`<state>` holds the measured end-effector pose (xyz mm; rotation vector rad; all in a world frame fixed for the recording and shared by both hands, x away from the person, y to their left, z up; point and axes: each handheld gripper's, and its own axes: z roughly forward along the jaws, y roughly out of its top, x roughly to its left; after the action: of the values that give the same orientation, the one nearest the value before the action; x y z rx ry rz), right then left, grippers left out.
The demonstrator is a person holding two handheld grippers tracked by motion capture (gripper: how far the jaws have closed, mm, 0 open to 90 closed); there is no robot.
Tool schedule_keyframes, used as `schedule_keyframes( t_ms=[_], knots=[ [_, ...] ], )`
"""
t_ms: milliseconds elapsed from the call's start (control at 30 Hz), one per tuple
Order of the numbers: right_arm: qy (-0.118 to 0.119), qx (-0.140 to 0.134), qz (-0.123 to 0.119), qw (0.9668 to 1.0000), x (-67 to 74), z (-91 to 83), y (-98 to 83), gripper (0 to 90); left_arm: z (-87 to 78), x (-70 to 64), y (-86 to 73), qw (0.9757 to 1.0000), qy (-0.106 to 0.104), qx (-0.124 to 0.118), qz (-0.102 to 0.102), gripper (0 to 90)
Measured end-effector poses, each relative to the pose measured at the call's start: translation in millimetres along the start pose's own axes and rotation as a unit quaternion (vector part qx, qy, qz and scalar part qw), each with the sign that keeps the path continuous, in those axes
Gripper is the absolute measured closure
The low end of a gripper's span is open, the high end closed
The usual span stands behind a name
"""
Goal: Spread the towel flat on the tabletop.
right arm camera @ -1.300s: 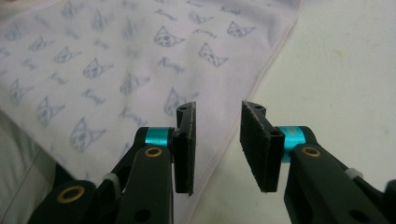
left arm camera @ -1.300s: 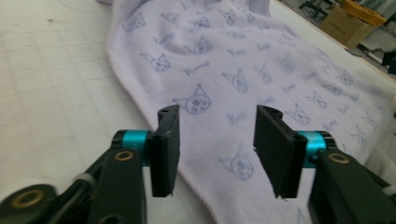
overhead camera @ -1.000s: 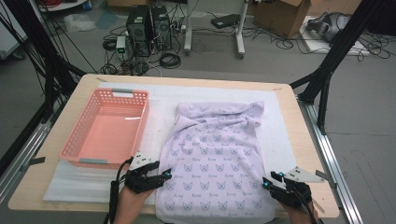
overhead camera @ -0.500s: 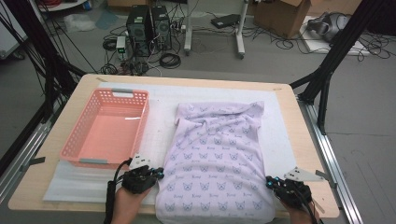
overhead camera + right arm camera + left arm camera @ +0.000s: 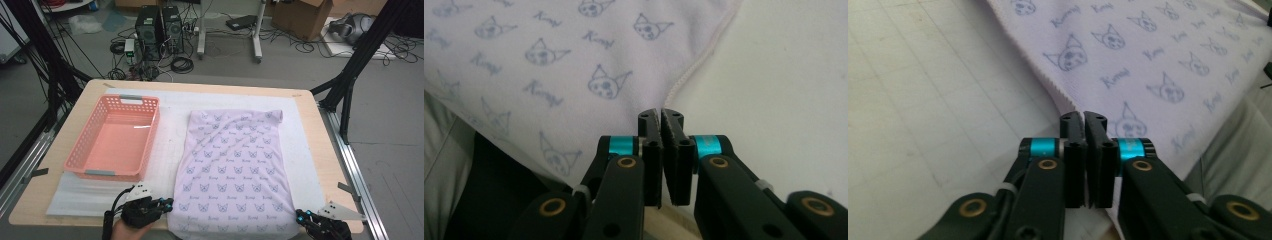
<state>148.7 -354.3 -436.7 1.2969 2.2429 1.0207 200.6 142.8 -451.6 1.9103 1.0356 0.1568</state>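
The room has a grey floor with cables and boxes behind the wooden surface (image 5: 310, 115). A white mat (image 5: 170, 107) covers it, with a pink basket (image 5: 114, 137) on the left. The cloth (image 5: 235, 170) lies flat beside the basket, its near edge hanging over. Both jaws have just been opening a little. The left gripper (image 5: 1084, 120) and right gripper (image 5: 660, 116) each pinch a near corner. Pull evenly, so the cloth stays smooth.
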Motion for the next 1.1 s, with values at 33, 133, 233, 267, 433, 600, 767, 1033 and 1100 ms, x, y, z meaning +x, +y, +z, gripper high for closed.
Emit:
schedule_keyframes(
  t_ms=[33, 133, 233, 267, 433, 600, 767, 1033, 1100],
  knots=[
    [-0.002, -0.006, 0.0, 1.0, 0.5, 1.2, 1.9, 78.4, 1.8, 1.1, 2.5, 0.9999, 0.003, -0.012, 0.001, 67.7],
    [-0.009, -0.027, 0.003, 0.9996, -1.1, 5.5, 10.1, 70.4, 8.9, 7.1, 11.9, 0.9987, 0.005, -0.048, 0.016, 53.2],
    [-0.021, -0.029, 0.009, 0.9993, -6.8, 15.3, 17.7, 69.2, 21.8, 11.0, 24.9, 0.9986, 0.016, -0.044, 0.026, 52.7],
    [-0.022, -0.03, 0.011, 0.9993, -9.0, 19.7, 20.3, 68.8, 26.6, 12.2, 29.8, 0.9985, 0.022, -0.042, 0.026, 52.4],
    [-0.033, -0.027, 0.012, 0.999, -16.1, 46.1, 37.4, 60.5, 52.0, 21.1, 54.0, 0.9981, 0.052, -0.019, 0.026, 48.2],
    [-0.044, -0.025, 0.028, 0.9983, -24.8, 68.2, 49.4, 61.0, 70.1, 23.5, 62.9, 0.9971, 0.071, 0.008, 0.027, 48.2],
    [-0.013, -0.025, 0.032, 0.9991, -28.5, 68.6, 47.5, 86.9, 63.9, 18.1, 60.9, 0.995, 0.089, 0.024, 0.038, 86.4],
    [0.009, -0.037, 0.031, 0.9988, -24.6, 39.1, 32.9, 87.0, 39.9, 8.0, 37.1, 0.9983, 0.048, -0.002, 0.032, 86.5],
    [0.011, -0.036, 0.029, 0.9989, -21.3, 32.7, 28.5, 87.0, 33.3, 4.5, 32.8, 0.9985, 0.043, -0.008, 0.035, 86.5]
  ],
)
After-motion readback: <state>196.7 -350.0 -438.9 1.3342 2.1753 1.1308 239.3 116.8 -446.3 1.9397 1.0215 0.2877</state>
